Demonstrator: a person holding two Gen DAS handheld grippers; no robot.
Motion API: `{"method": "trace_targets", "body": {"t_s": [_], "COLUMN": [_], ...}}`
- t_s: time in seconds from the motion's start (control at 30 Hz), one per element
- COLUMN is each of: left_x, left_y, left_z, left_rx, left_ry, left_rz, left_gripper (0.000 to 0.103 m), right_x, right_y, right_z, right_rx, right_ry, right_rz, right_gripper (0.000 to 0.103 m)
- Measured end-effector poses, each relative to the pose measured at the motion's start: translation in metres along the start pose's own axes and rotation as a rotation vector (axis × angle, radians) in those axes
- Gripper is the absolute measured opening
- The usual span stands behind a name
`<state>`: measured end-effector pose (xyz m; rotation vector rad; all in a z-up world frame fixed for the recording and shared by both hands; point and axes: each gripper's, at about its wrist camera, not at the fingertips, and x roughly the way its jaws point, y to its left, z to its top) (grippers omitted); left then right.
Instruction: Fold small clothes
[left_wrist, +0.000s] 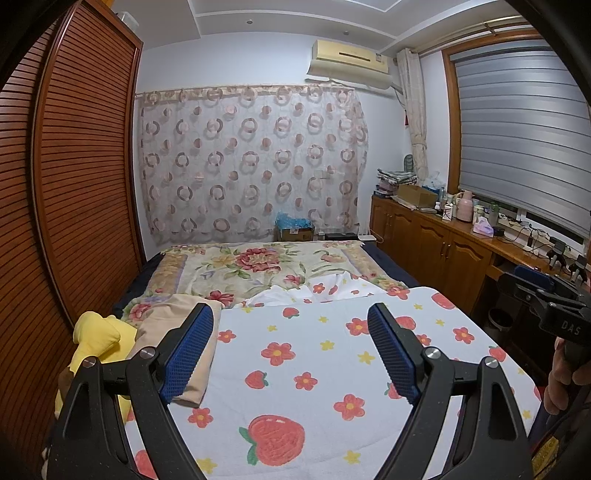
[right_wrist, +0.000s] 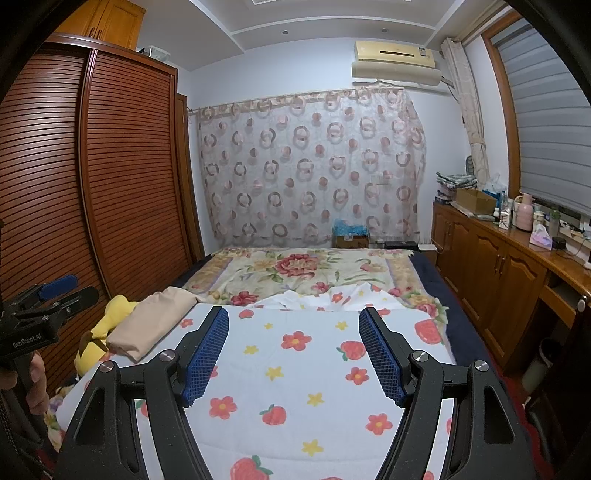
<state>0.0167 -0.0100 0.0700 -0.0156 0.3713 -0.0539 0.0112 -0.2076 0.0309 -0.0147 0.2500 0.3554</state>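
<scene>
A beige garment lies folded on the left side of the bed, next to my left gripper's left finger. A rumpled white cloth lies beyond the far edge of the strawberry-and-flower sheet. My left gripper hovers open over the sheet with nothing between its blue pads. My right gripper is open too, over the same sheet, and empty. Each gripper shows at the edge of the other's view, held by a hand.
A yellow plush toy sits at the bed's left edge by a slatted wooden wardrobe. A floral blanket covers the far bed. A wooden cabinet with bottles and boxes runs along the right wall.
</scene>
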Motion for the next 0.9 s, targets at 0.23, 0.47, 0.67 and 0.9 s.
{"method": "trace_targets", "body": {"t_s": [0.23, 0.47, 0.67, 0.9], "left_x": [0.0, 0.0004, 0.0004, -0.0012], "left_y": [0.0005, 0.0004, 0.0006, 0.0027], "left_z": [-0.0001, -0.001, -0.0013, 0.0003], "left_rx": [0.002, 0.001, 0.0, 0.001], "left_ry": [-0.001, -0.001, -0.001, -0.002], "left_rz": [0.001, 0.0, 0.0, 0.001], "left_gripper": [0.086, 0.086, 0.086, 0.086], "right_x": [0.0001, 0.0002, 0.0004, 0.0004], "right_y": [0.0, 0.0002, 0.0002, 0.0], "right_z": [-0.0002, -0.0003, -0.0004, -0.0004], "right_rx": [0.001, 0.002, 0.003, 0.003], "right_ry": [0.0, -0.001, 0.0, -0.001], "right_rz": [0.0, 0.0, 0.0, 0.001], "right_gripper": [0.075, 0.075, 0.075, 0.075]}}
